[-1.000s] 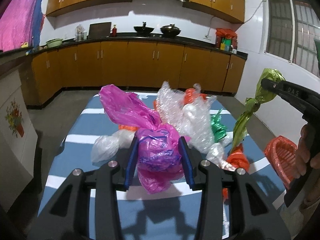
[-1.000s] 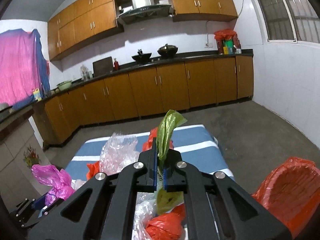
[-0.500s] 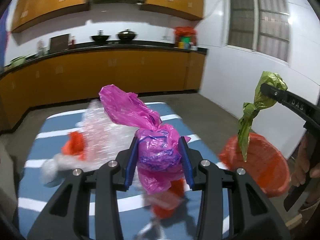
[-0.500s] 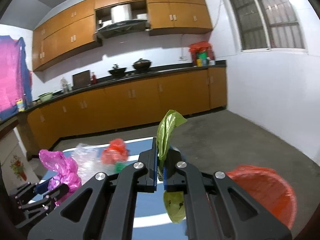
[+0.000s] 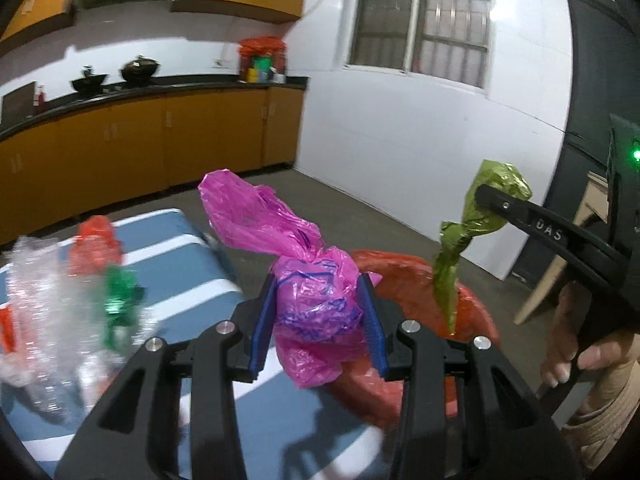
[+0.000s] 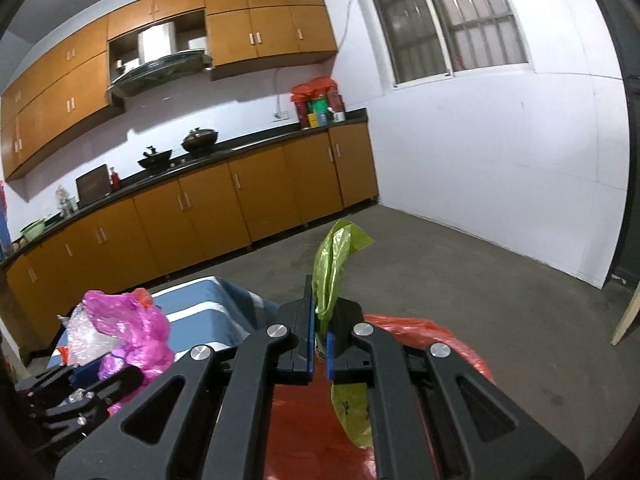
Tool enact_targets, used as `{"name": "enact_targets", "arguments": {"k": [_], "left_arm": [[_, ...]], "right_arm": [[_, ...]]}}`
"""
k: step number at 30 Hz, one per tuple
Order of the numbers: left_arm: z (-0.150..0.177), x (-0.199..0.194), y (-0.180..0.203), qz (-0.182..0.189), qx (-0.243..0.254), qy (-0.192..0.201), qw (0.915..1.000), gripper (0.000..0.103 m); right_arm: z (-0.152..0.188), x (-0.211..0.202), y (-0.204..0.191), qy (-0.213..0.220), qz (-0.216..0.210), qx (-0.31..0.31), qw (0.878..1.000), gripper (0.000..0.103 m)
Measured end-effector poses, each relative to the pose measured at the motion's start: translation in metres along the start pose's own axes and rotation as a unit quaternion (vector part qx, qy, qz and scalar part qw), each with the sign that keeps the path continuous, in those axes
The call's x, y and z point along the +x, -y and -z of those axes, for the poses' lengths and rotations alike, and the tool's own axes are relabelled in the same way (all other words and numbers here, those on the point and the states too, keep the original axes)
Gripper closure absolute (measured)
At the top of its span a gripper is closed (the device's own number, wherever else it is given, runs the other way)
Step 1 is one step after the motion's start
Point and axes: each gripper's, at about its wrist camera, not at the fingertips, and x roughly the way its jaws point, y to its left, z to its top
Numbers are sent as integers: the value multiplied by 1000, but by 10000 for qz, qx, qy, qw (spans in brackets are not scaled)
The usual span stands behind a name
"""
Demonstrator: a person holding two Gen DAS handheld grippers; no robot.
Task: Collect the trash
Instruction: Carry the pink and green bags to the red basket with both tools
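Left gripper [image 5: 318,322]: I see its pads pinching the pink bag [image 5: 308,280] mid-bundle; soft, light
Right gripper [image 6: 319,338]: pressed together on the green bag [image 6: 334,276]; flimsy, I judge it slippery

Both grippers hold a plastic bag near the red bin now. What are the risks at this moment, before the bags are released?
1. The green bag hangs long from the right gripper; its tail is near the red bin rim and may drape outside.
2. The pink bag bulges out beyond the left gripper pads; it may cling to one when released.
3. The two grippers are close together and may collide above the bin.
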Motion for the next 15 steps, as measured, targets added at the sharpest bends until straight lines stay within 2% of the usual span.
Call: {"name": "enact_targets", "arguments": {"k": [6,15], "left_arm": [[0,39,26,337,173,-229,9990,63],[5,73,42,540,250,-486,9970,60]], "right_arm": [[3,6,21,-69,112,206,9997,99],[5,16,43,-184,175,397,9989,98]]}}
